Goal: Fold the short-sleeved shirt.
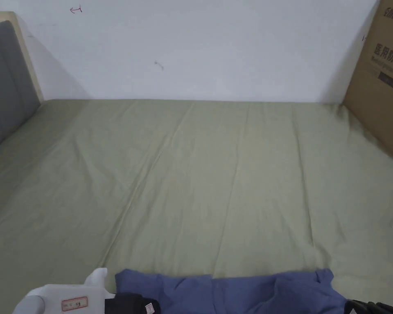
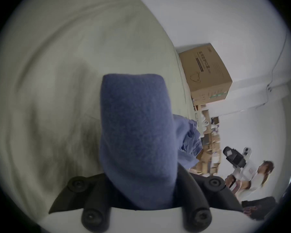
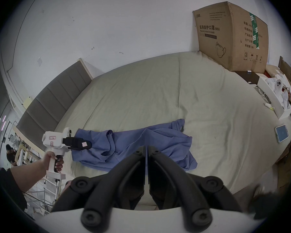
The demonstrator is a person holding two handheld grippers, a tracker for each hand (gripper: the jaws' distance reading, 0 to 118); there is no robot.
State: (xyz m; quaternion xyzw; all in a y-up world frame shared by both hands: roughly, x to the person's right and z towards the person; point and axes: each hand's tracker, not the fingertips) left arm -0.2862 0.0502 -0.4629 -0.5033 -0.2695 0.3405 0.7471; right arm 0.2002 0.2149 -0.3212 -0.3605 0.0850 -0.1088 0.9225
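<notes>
Blue shirt (image 3: 133, 145) cloth bulges up between the left gripper's (image 2: 138, 177) jaws, which clamp one end of it. It lies crumpled along the near edge of the green bed (image 1: 216, 171), its long axis running left to right. Right gripper (image 3: 146, 152), jaws pressed together on nothing, hovers just short of the shirt's middle, pointing across it toward the wall, nearer the free right end.
</notes>
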